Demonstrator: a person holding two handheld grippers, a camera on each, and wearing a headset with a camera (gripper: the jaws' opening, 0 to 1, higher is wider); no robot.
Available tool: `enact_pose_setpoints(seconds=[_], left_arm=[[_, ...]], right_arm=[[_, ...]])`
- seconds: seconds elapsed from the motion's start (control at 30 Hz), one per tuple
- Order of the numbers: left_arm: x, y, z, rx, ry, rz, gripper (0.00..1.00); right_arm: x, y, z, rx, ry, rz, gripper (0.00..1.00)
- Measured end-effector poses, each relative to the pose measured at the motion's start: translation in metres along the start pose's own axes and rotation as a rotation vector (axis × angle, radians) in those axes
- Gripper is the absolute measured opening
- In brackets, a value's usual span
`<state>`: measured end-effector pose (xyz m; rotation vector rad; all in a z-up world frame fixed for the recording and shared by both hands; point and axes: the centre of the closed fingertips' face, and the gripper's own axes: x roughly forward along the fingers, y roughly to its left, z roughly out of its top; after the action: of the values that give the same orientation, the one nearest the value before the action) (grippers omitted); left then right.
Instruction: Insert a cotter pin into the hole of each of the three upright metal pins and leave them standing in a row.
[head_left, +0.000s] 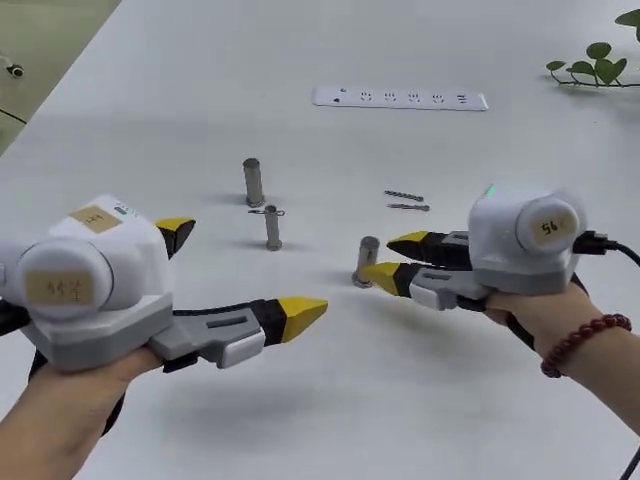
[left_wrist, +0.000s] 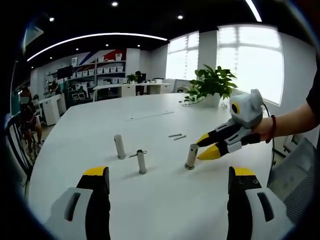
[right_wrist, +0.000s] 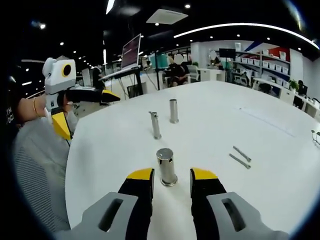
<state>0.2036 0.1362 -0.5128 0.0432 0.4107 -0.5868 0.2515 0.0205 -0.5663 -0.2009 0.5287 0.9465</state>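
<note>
My right gripper (right_wrist: 171, 176), jaws narrowly apart, flanks the near metal pin (right_wrist: 165, 162), likely rigid, slick, tippy; best held low on its shaft.

In the head view, the foot of the nearest metal pin (head_left: 368, 250) is partly covered by the lower yellow fingertip of the right gripper (head_left: 388, 257). The upper finger of the left gripper (head_left: 240, 270) is largely hidden behind that gripper's own body. The cross-holes of the pins are too small to be made out, and the two loose cotter pins (head_left: 405, 201) are seen as thin dark lines. The plant (head_left: 598, 68) is cut off at the upper right corner, and the cable (head_left: 612, 245) by the right edge. At the upper left edge, a small object (head_left: 12, 69) cannot be identified.
</note>
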Motion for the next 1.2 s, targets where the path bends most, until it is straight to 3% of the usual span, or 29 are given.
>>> enact_pose_setpoints(seconds=[0.4,0.5,0.63,0.87,1.2], left_arm=[[0.002,0.002,-0.005,0.012,0.007,0.022,0.97],[0.003,0.002,-0.007,0.007,0.01,0.023,0.97],[0.003,0.003,-0.009,0.013,0.012,0.03,0.96],[0.002,0.0,-0.009,0.015,0.012,0.023,0.95],[0.003,0.001,-0.007,0.03,0.002,0.028,0.92]], right_arm=[[-0.014,-0.036,0.004,-0.016,0.081,-0.027,0.25],[-0.011,-0.059,0.003,-0.028,0.108,-0.041,0.25],[-0.009,-0.069,0.002,-0.049,0.157,-0.046,0.24],[0.006,-0.102,0.003,-0.11,0.236,-0.059,0.22],[0.024,-0.114,0.0,-0.139,0.306,-0.051,0.19]])
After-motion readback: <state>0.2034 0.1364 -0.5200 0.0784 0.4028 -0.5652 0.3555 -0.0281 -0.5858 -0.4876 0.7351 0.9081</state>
